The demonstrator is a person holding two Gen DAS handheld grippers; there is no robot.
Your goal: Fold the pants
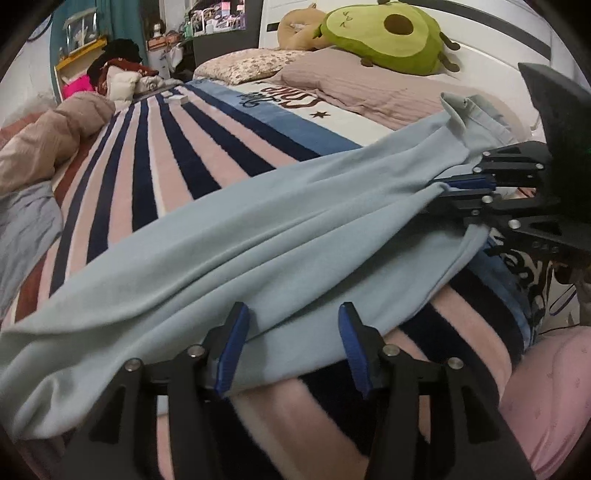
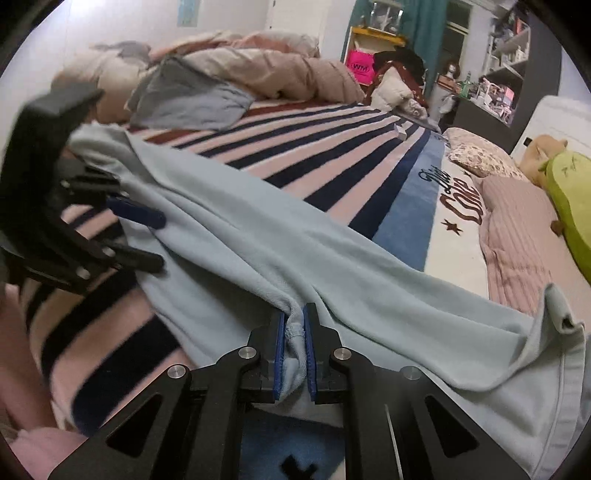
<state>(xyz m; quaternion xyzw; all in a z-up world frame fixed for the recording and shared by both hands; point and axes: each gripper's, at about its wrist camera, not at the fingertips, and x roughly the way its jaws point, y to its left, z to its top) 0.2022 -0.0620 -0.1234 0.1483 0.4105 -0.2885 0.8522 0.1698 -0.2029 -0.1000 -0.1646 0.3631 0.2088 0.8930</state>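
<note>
Light blue pants (image 1: 258, 240) lie stretched in long folds across the striped blanket (image 1: 155, 158) on the bed. In the left wrist view my left gripper (image 1: 292, 308) stands open at the near edge of the pants, its blue pads apart with fabric lying between and below them. My right gripper (image 2: 295, 314) is shut on a bunched hem of the pants (image 2: 295, 240), cloth squeezed between its blue pads. From the left wrist view the right gripper (image 1: 461, 188) shows at the right, clamped on the cloth. The left gripper (image 2: 162, 240) appears at the left of the right wrist view, jaws apart.
A green avocado plush (image 1: 388, 33) and pillows (image 1: 351, 85) lie at the head of the bed. A heaped duvet (image 2: 258, 70) and a grey cloth (image 2: 192, 99) sit along the far side. Pink fabric (image 1: 554, 387) lies at the near corner. Cluttered shelves (image 2: 506, 55) stand beyond.
</note>
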